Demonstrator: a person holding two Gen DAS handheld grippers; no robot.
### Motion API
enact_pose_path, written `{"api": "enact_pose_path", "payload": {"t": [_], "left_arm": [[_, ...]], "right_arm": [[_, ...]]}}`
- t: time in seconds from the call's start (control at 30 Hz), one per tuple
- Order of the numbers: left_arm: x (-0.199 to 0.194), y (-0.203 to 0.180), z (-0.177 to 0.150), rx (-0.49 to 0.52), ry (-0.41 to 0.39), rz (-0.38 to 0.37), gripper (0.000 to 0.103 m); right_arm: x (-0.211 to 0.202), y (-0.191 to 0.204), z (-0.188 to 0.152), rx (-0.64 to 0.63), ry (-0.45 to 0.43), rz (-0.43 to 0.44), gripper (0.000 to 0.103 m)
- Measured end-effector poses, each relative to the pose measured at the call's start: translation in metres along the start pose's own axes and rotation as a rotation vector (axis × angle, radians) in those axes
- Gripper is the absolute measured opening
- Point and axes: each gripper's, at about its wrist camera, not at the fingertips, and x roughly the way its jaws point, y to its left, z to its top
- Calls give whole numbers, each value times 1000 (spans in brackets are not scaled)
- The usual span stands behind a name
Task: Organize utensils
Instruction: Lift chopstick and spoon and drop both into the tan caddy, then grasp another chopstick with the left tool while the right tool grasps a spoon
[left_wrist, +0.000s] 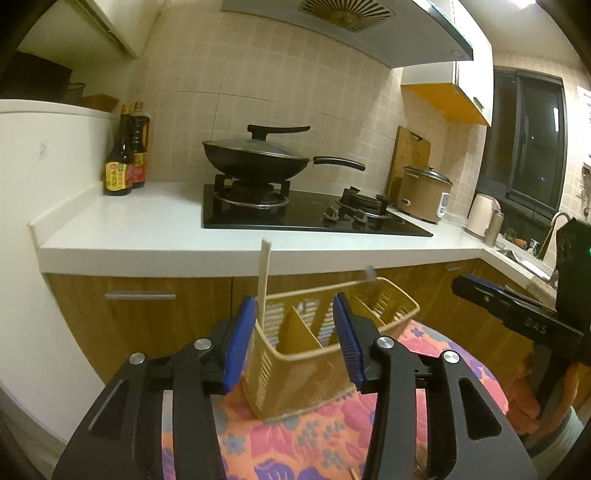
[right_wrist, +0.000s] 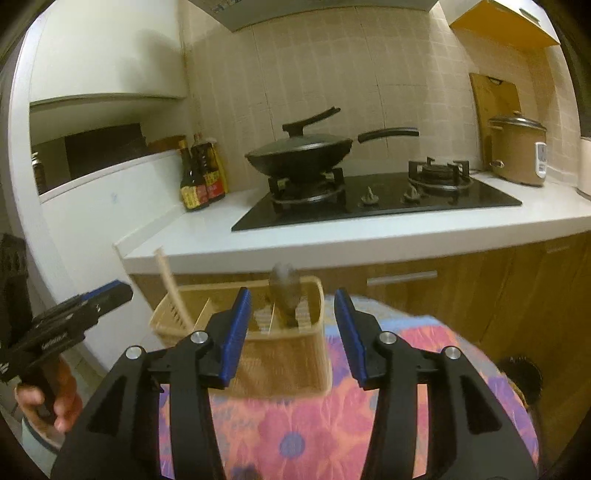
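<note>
I see the counter (left_wrist: 147, 221) with its wok (left_wrist: 255, 158) behind a flowered cloth (right_wrist: 295, 424). On the cloth stands the basket (left_wrist: 295, 365), a chopstick (left_wrist: 264, 280) leaning in its left compartment and a blurred spoon (right_wrist: 286, 295) in the right one. My left gripper (left_wrist: 295, 339) and right gripper (right_wrist: 291, 336) tilt slightly down at the basket, jaws apart, gripping nothing.

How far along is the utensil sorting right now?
Done: a pale chopstick and a grey spoon stand in separate end compartments of the beige plastic slotted caddy on the floral cloth. In hand: nothing; left hand-held gripper and right hand-held gripper are open. No loose utensils are clearly visible.
</note>
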Motion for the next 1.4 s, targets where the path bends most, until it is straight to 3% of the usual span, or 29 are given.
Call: {"api": "enact_pose_path", "payload": {"t": [0.3,0.5,0.6,0.73,0.87,1.0,1.2,1.4], "left_arm": [[-51,-19,-36,-5,5,-45,43],[-66,-38,-78,6,70,-82,43],[-64,-47,-104,18,144,-80,43],[-52,-56,-140,26,272,-84,41],[-37,-59,-165,28,354,-99,33],[-20,-56,-178,-24,421,-122,30],[-12,-64,-183,-3,459,-107,30],[-4,-64,-189,4,491,-87,27]], "right_arm": [[-53,3,-56,-2,119,-7,43],[-68,-9,-108,54,231,-51,43],[-69,-15,-138,88,311,-40,43],[-73,-14,-171,86,397,-25,34],[-76,-7,-198,46,448,-45,34],[-73,-3,-211,12,478,-50,25],[-72,3,-214,-43,480,-72,11],[-72,-8,-207,34,469,-11,10]]}}
